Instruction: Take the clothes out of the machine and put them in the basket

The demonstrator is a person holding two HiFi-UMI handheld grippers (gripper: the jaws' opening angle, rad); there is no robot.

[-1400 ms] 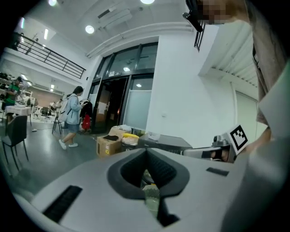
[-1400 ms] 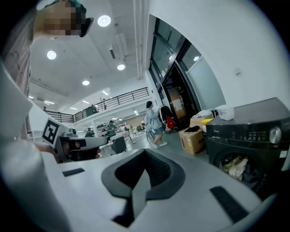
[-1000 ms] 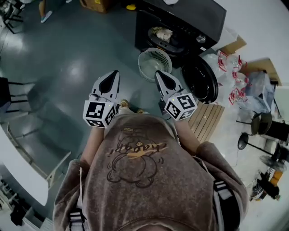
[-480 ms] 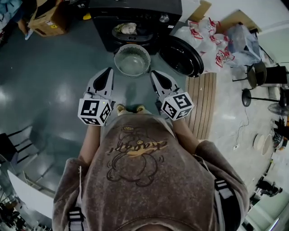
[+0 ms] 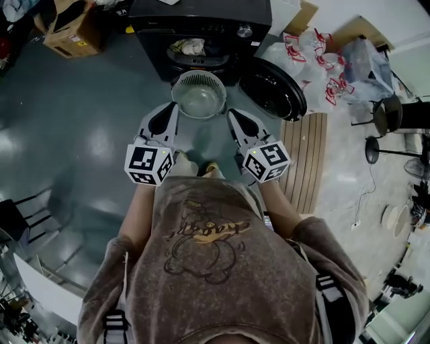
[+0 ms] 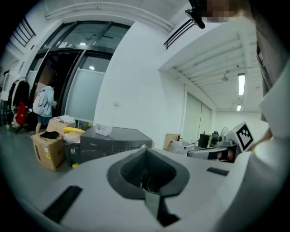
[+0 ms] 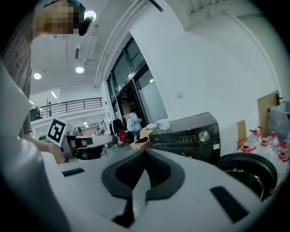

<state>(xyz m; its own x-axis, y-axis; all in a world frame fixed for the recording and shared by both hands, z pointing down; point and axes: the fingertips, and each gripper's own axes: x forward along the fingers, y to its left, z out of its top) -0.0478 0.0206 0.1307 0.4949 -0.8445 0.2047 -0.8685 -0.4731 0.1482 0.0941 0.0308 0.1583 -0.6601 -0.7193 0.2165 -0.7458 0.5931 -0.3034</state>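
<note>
While the basket (image 5: 198, 95) stands before the open machine (image 5: 201, 13), left tool (image 5: 172, 107) and right tool (image 5: 233, 113) are closed, empty.

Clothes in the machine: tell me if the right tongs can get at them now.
Probably yes: the door hangs open and the clothes show, though the right tongs must pass over the basket.

The person wears a taupe sweatshirt (image 5: 222, 282) printed with a dark-outlined bear and orange script, with dark white-striped straps (image 5: 114, 324) near the frame's lower corners, while the left claw (image 5: 169, 115) and right claw (image 5: 237, 119) are white and black-padded, with black-and-white marker cubes (image 5: 148, 164).
</note>
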